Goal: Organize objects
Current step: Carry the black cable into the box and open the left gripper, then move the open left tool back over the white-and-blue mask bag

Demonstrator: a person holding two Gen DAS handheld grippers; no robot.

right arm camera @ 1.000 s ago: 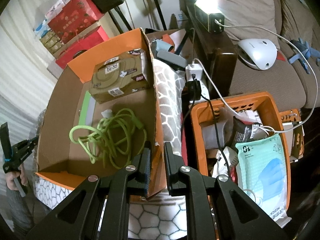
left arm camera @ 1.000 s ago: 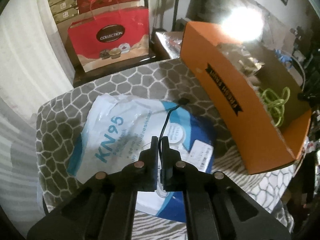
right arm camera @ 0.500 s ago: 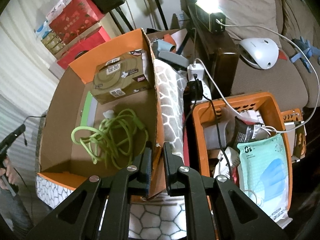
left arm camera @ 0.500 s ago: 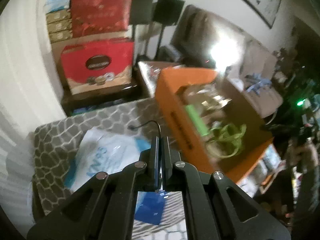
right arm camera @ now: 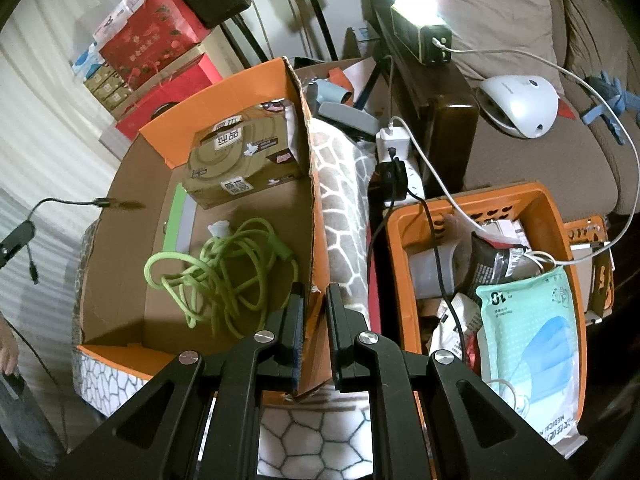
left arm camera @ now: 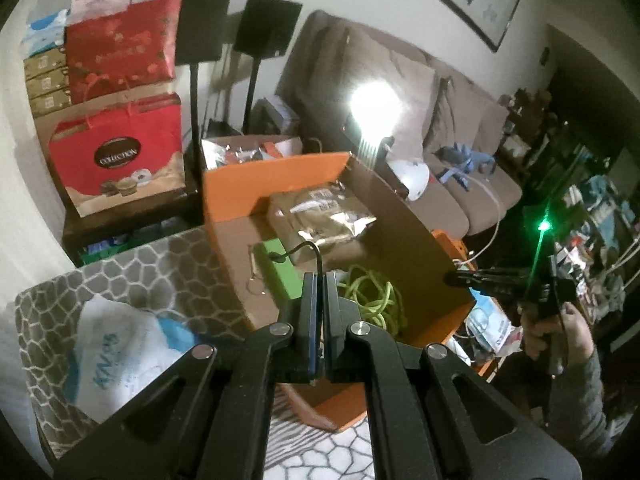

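My left gripper [left arm camera: 319,280] is shut on a thin black cable [left arm camera: 305,248] and holds it in the air over the near edge of the orange cardboard box [left arm camera: 272,184]. The cable's plug end hangs free; it also shows at the left of the right wrist view [right arm camera: 60,202]. My right gripper [right arm camera: 315,296] is shut on the box's right wall [right arm camera: 310,184]. Inside the box lie a green cord [right arm camera: 224,268], a brown tissue pack [right arm camera: 240,164] and a flat green item [right arm camera: 176,216].
A KN95 mask pack [left arm camera: 120,344] lies on the hexagon-patterned cloth [left arm camera: 152,264]. An orange basket [right arm camera: 472,208] with a mask pack [right arm camera: 528,340] and wires stands right of the box. Red gift bags [left arm camera: 120,164], speaker stands and a sofa [left arm camera: 440,184] are behind.
My left gripper has lifted the black cable off the KN95 pack and carried it right, over the orange box. My right gripper has kept its hold on the box wall.
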